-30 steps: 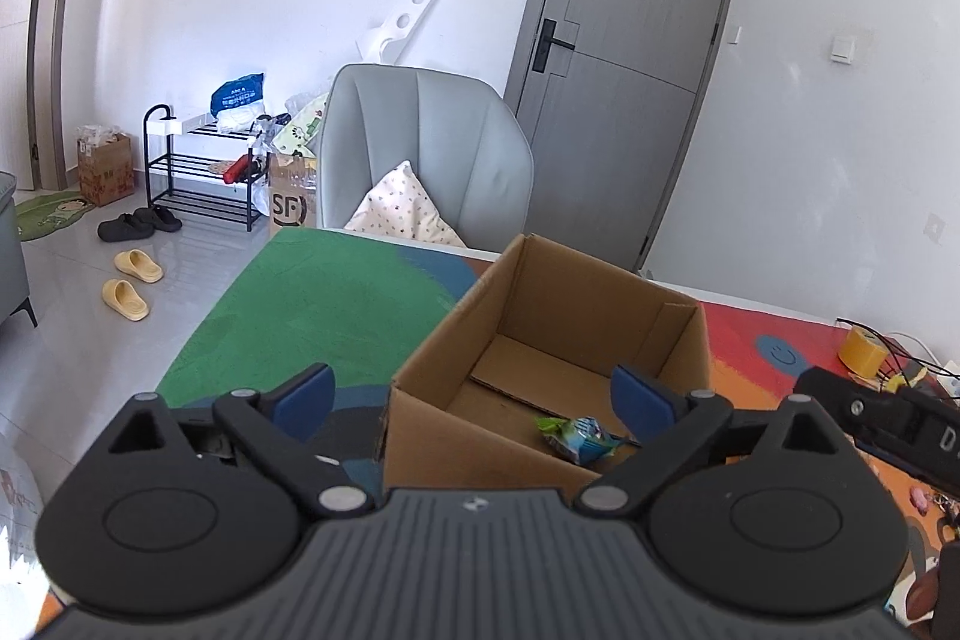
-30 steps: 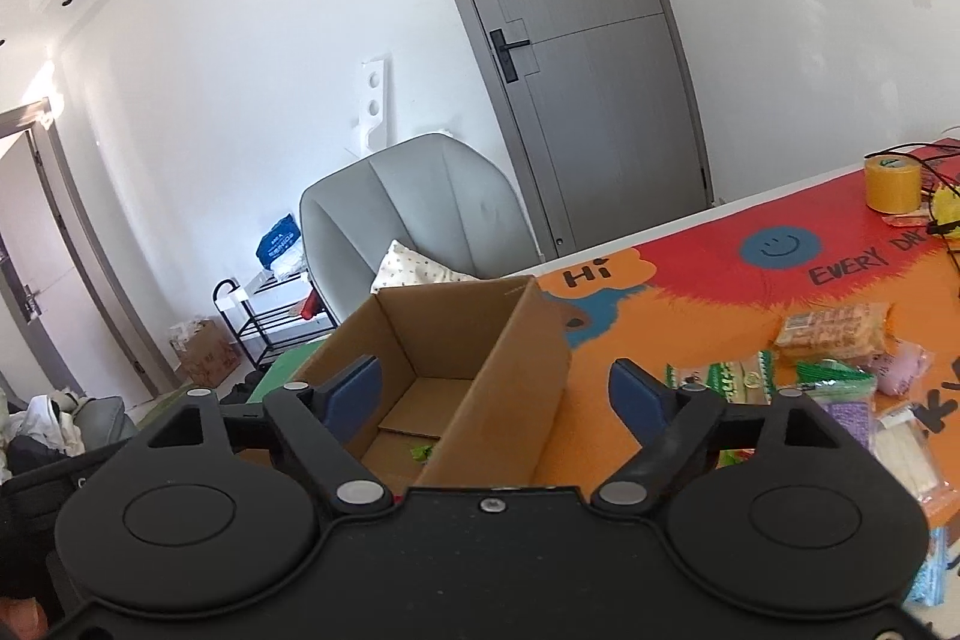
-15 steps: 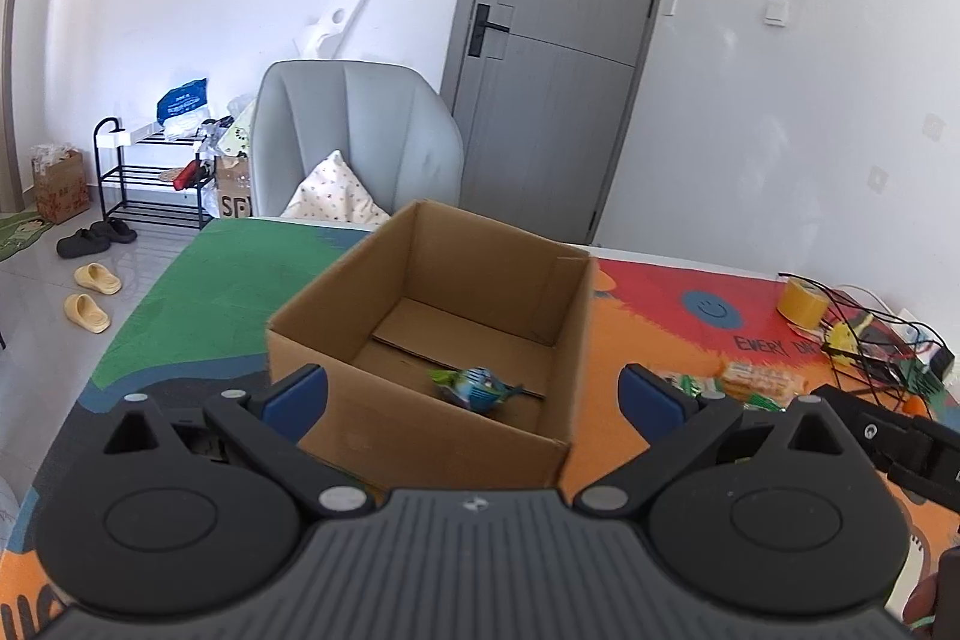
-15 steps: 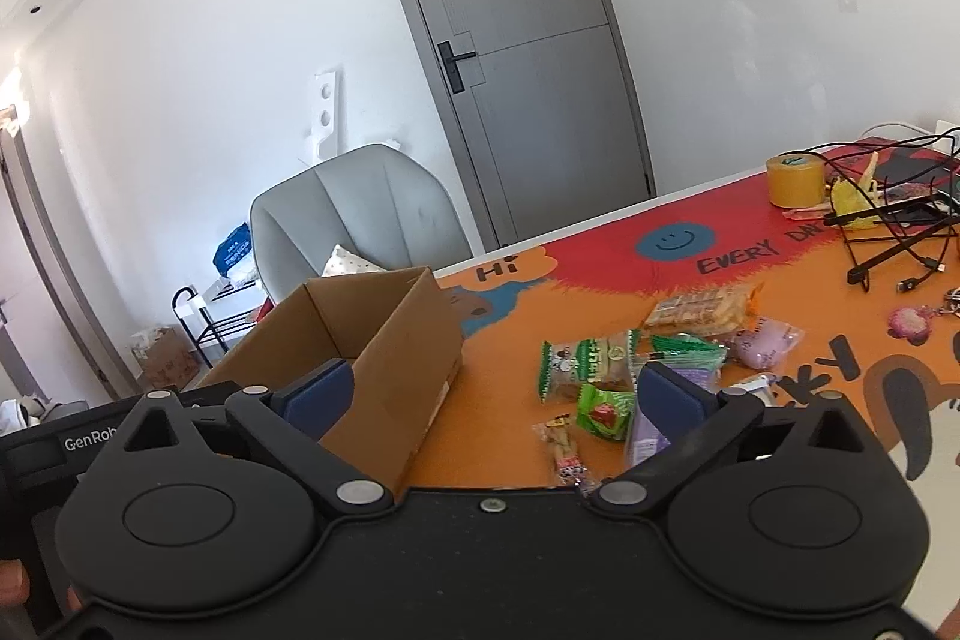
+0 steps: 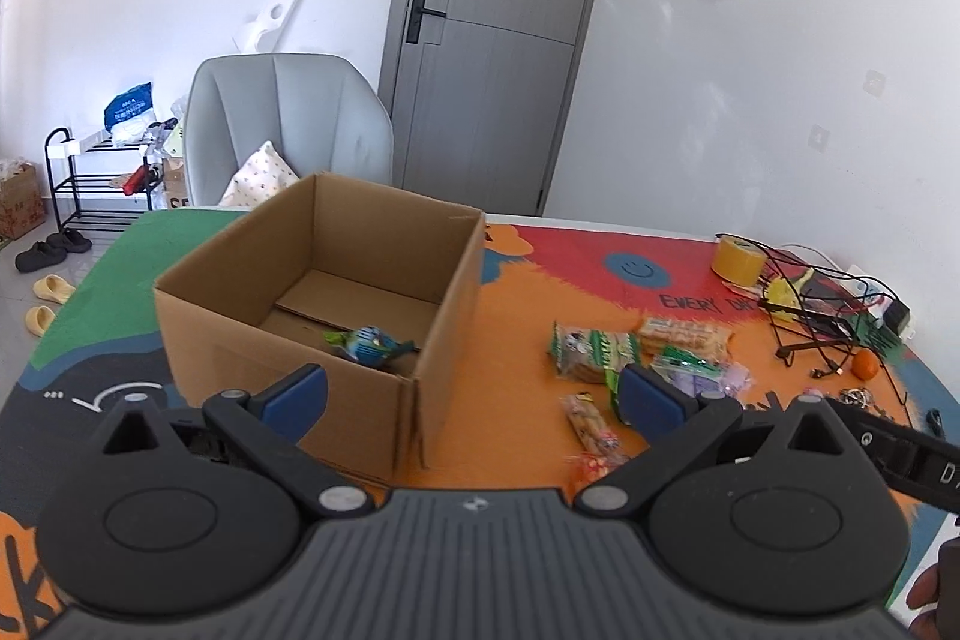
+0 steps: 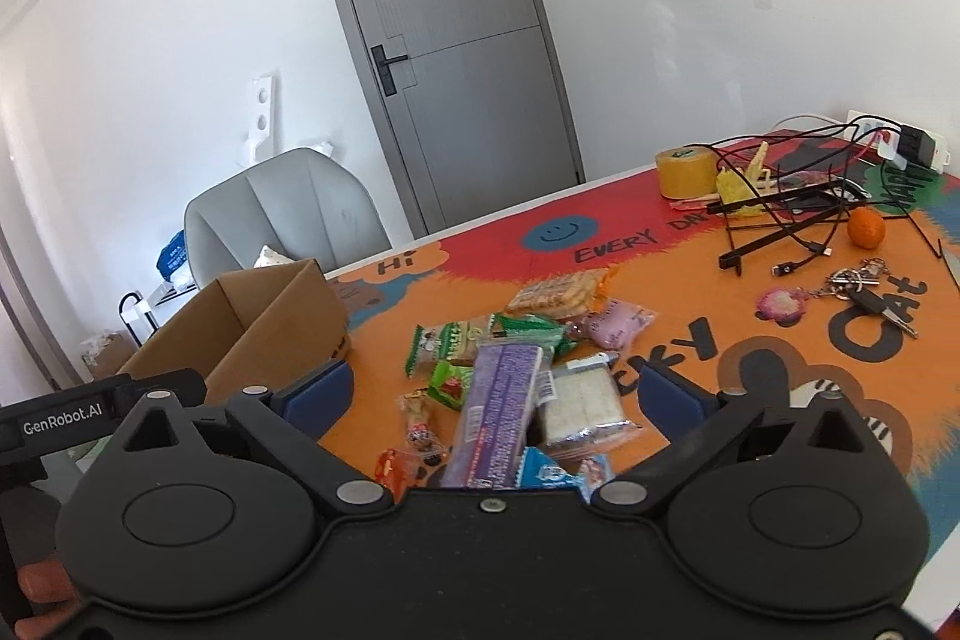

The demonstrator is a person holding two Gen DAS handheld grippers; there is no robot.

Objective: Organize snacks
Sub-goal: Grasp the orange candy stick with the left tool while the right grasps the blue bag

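Observation:
An open cardboard box [image 5: 312, 274] stands on the colourful table mat; a blue-green snack packet [image 5: 369, 345] lies inside it. The box also shows in the right wrist view [image 6: 264, 328]. A pile of snack packets [image 6: 522, 370] lies right of the box: a purple bar [image 6: 498, 406], a white sandwich pack [image 6: 579, 400], a green packet [image 6: 450, 340], a cracker pack [image 6: 561, 292]. The pile shows in the left wrist view [image 5: 636, 352] too. My left gripper [image 5: 471, 394] is open and empty, in front of the box's right corner. My right gripper [image 6: 492, 391] is open and empty, just above the pile.
A tape roll [image 6: 684, 172], a black wire stand with cables [image 6: 780, 214], an orange [image 6: 866, 227] and keys [image 6: 864, 292] lie at the table's far right. A grey chair [image 5: 282, 124] stands behind the table, before a grey door [image 5: 498, 34].
Both grippers have swung to the right, away from the box and toward the snack pile. The right gripper now hangs over the pile. Both stay open and empty.

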